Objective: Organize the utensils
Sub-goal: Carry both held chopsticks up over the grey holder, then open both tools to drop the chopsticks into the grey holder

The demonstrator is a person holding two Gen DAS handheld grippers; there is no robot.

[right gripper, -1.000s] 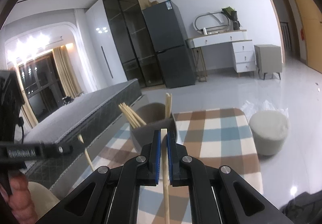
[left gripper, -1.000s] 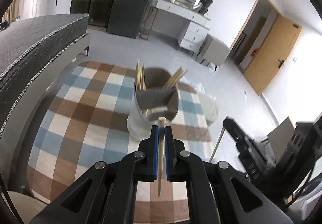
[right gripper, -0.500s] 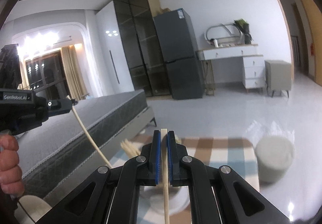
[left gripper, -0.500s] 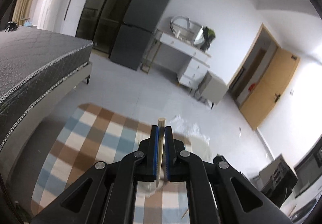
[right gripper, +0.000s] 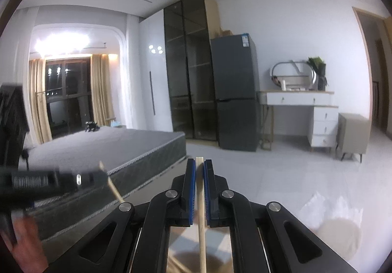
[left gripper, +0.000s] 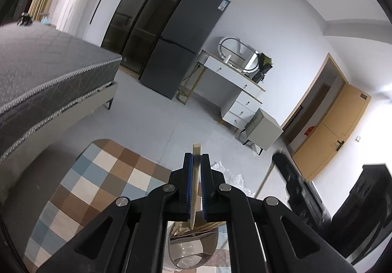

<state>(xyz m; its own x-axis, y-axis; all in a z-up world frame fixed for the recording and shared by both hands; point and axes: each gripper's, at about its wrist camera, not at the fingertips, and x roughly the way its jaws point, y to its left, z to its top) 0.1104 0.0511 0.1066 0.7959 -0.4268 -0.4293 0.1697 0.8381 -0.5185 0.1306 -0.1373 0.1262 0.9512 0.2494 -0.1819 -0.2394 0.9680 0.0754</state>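
Left hand-held gripper (left gripper: 195,170), blue-padded jaws clamped on a chopstick (left gripper: 195,187) held upright, tapered tip just above the divided grey holder (left gripper: 193,248) on the checked cloth (left gripper: 98,184) of the worktop. Right hand-held gripper (right gripper: 199,177), jaws clamped on a second chopstick (right gripper: 201,224) near its square butt end. Both sticks are pale wood or bamboo: probably light, stiff and smooth, likely to pivot in a loose pinch. Best gripped near the thick end, so the thin tip can lead into a compartment.
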